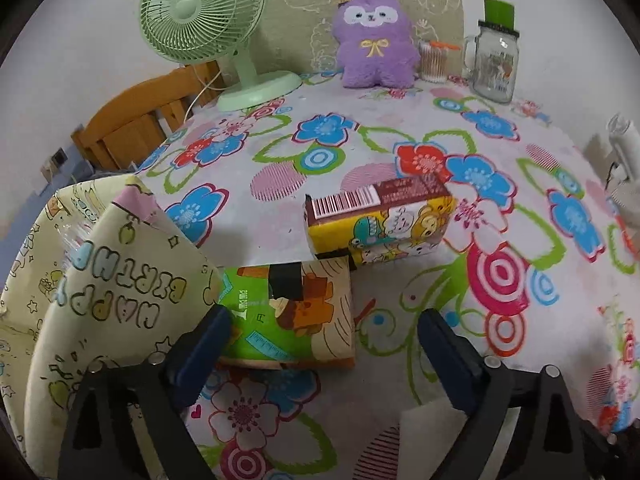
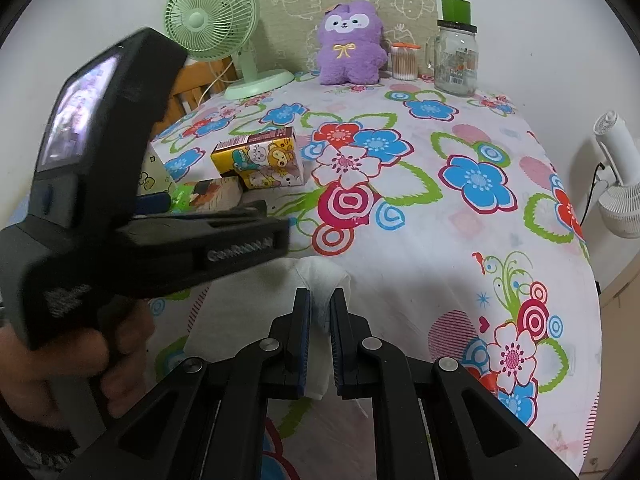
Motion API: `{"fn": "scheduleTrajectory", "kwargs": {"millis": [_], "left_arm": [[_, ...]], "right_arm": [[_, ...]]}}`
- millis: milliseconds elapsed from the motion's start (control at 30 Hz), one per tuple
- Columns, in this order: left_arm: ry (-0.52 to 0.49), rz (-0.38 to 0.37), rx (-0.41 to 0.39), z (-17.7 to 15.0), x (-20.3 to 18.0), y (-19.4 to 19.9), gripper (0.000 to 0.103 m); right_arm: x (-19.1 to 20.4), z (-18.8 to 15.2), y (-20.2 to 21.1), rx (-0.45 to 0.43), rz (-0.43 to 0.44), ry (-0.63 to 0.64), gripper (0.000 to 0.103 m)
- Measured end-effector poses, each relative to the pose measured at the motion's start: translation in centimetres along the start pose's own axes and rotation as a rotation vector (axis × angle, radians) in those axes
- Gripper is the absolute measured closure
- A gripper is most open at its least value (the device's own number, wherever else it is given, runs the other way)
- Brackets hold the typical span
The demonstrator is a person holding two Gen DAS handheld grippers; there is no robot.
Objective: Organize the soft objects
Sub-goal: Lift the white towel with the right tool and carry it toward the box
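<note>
My left gripper (image 1: 323, 316) stands open and wide over the flowered tablecloth (image 1: 400, 152). A green tissue pack (image 1: 296, 312) lies flat between its fingers, close to the left pad and well clear of the right one. Just beyond it lies a yellow cartoon tissue pack (image 1: 380, 224). A cream "Happy Birthday" gift bag (image 1: 112, 280) stands at the left. In the right wrist view my right gripper (image 2: 320, 296) is shut on a white cloth (image 2: 320, 276) that bunches up above the pads. The left gripper (image 2: 198, 208), held by a hand, is to its left, over the green pack (image 2: 208, 194).
A purple plush toy (image 2: 350, 46) sits at the table's far edge, beside a cotton swab pot (image 2: 405, 62) and a glass jar (image 2: 456, 60). A green desk fan (image 2: 224, 28) stands at the back left, before a wooden chair (image 1: 148, 120). A white fan (image 2: 620, 196) is off the right edge.
</note>
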State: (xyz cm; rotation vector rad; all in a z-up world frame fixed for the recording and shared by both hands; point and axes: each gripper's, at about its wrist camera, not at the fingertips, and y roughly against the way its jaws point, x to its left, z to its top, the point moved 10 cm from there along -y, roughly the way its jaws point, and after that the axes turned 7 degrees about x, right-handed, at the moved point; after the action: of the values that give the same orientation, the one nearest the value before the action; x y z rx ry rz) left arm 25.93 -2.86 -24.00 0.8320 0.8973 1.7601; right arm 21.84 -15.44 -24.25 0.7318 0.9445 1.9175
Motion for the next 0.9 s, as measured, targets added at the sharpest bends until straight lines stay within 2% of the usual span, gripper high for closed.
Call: {"fn": "scheduleTrajectory", "kwargs": {"millis": [200,400,600,633,733,800,833,900], "left_arm": [[0.012,0.023,0.008,0.2,-0.1,-1.0,0.0],[0.045,0.045,-0.024,0.8,0.0,-1.3,0.0],[0.067,0.041,-0.016,1.1,0.1,-1.7,0.001],[0.065,0.036,-0.014,1.0,0.1,-1.7,0.004],[0.07,0.03,-0.011,1.0,0.1,-1.4,0.03],[0.086,0.041,-0.019,1.1,0.7,-1.1,0.035],[0.089,0.038,-0.019,1.1,0.8,-1.0,0.043],[0.096,0.035,-0.018,1.1,1.3,-0.8,0.046]], "right_arm": [[-0.2,-0.2,0.1,-0.008,0.007,0.002,0.091],[-0.2,-0.2,0.2,-0.01,0.009,0.005,0.091],[-0.3,-0.3,0.4,-0.013,0.006,0.002,0.091],[-0.4,-0.3,0.4,-0.013,0.005,-0.001,0.091],[-0.8,-0.3,0.5,-0.015,0.003,-0.009,0.091],[-0.9,-0.3,0.5,-0.015,0.003,-0.013,0.091],[-0.9,-0.3,0.5,-0.016,0.002,-0.014,0.091],[-0.8,-0.1,0.5,-0.018,-0.002,-0.011,0.091]]}}
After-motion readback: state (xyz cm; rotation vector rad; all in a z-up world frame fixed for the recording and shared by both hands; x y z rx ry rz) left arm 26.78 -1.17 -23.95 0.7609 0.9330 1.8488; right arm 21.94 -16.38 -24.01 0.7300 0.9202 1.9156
